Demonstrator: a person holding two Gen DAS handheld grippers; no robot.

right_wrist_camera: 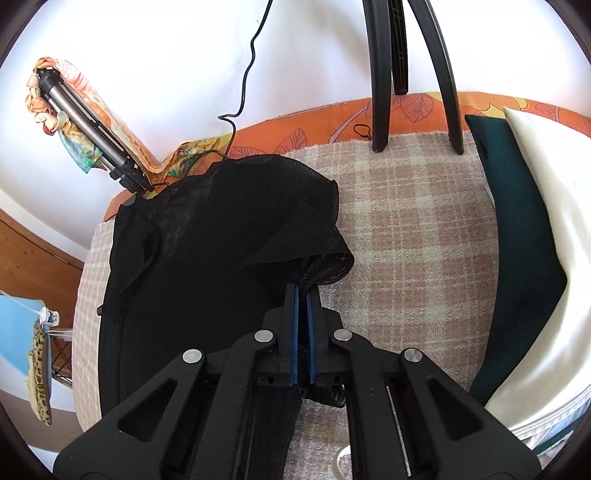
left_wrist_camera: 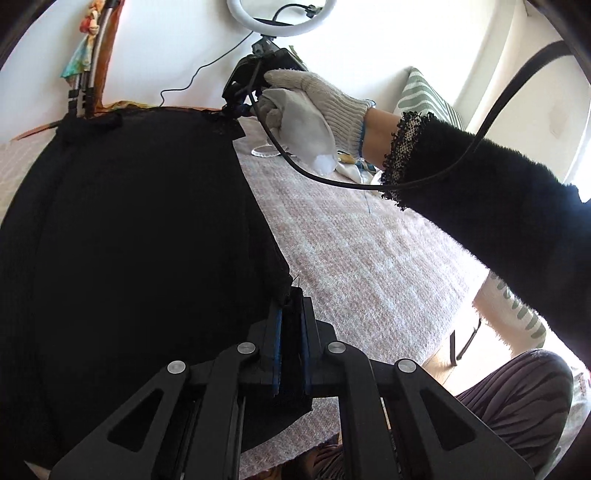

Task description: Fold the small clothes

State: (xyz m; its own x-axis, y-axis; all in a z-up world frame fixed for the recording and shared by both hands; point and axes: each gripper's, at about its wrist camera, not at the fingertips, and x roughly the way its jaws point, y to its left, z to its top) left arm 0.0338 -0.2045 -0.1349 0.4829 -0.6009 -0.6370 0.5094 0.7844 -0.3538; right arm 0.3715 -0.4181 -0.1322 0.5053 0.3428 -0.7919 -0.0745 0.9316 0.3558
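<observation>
A black sheer garment [left_wrist_camera: 129, 229] lies spread over the checked blanket [left_wrist_camera: 351, 266] and fills the left half of the left wrist view. My left gripper [left_wrist_camera: 291, 295] is shut on the garment's near right corner, with black cloth pinched between its blue pads. In the right wrist view the same black garment [right_wrist_camera: 207, 236] lies rumpled, its mesh hem bunched up. My right gripper [right_wrist_camera: 303, 291] is shut on that bunched mesh edge. In the left wrist view, the right gripper [left_wrist_camera: 236, 110] shows at the garment's far corner, held by a white-gloved hand [left_wrist_camera: 306, 107] with a black fuzzy sleeve.
A dark green cloth [right_wrist_camera: 517, 258] and a white cloth [right_wrist_camera: 554, 240] lie folded at the blanket's right side. Black stand legs [right_wrist_camera: 380, 92] rest at the far edge, a tripod [right_wrist_camera: 92, 136] at the left. A ring light [left_wrist_camera: 280, 18] and a cable [left_wrist_camera: 332, 177] hang nearby.
</observation>
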